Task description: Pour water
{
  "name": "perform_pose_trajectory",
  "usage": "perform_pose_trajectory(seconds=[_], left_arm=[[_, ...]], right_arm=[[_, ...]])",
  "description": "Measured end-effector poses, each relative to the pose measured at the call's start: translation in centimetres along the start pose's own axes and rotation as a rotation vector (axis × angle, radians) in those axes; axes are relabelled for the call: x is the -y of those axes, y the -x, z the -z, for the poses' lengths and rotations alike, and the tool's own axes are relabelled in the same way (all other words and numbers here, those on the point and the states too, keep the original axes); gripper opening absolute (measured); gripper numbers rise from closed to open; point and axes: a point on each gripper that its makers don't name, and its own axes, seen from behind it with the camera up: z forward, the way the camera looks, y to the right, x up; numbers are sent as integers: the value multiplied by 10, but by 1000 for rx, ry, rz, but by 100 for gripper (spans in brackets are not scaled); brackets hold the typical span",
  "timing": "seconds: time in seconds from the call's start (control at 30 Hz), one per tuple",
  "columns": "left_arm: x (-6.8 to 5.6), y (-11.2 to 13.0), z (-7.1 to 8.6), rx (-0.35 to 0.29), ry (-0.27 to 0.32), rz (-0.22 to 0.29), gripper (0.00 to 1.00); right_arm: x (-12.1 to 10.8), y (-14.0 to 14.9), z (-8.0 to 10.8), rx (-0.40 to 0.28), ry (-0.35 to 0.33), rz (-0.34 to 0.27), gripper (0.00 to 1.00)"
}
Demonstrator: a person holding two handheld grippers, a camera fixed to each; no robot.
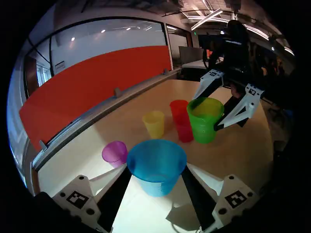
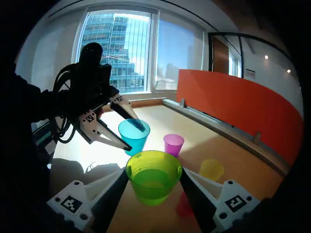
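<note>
My left gripper (image 1: 157, 176) is shut on a blue cup (image 1: 157, 166), held upright above the table. Across from it, my right gripper (image 1: 212, 112) is shut on a green cup (image 1: 205, 118). In the right gripper view the green cup (image 2: 154, 176) sits between my own fingers (image 2: 153, 182) with water in its bottom, and the blue cup (image 2: 134, 135) hangs farther off in the left gripper (image 2: 134, 134). Whether the blue cup holds water I cannot tell.
A red cup (image 1: 181, 120), a yellow cup (image 1: 154, 124) and a purple cup (image 1: 114, 152) stand on the wooden table (image 1: 241, 147). An orange partition (image 1: 89, 85) runs along the table's far side. Windows (image 2: 116, 50) lie beyond the table end.
</note>
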Motion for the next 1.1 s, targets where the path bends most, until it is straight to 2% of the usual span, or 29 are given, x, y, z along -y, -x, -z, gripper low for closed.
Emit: perform_pose_trajectory(seconds=[0.5, 1.1], left_arm=[[-4, 33, -20, 106, 41, -42, 85], [-11, 61, -39, 138, 74, -3, 85]], right_arm=[[1, 30, -16, 93, -28, 40, 92], [-1, 52, -28, 137, -39, 43, 92]])
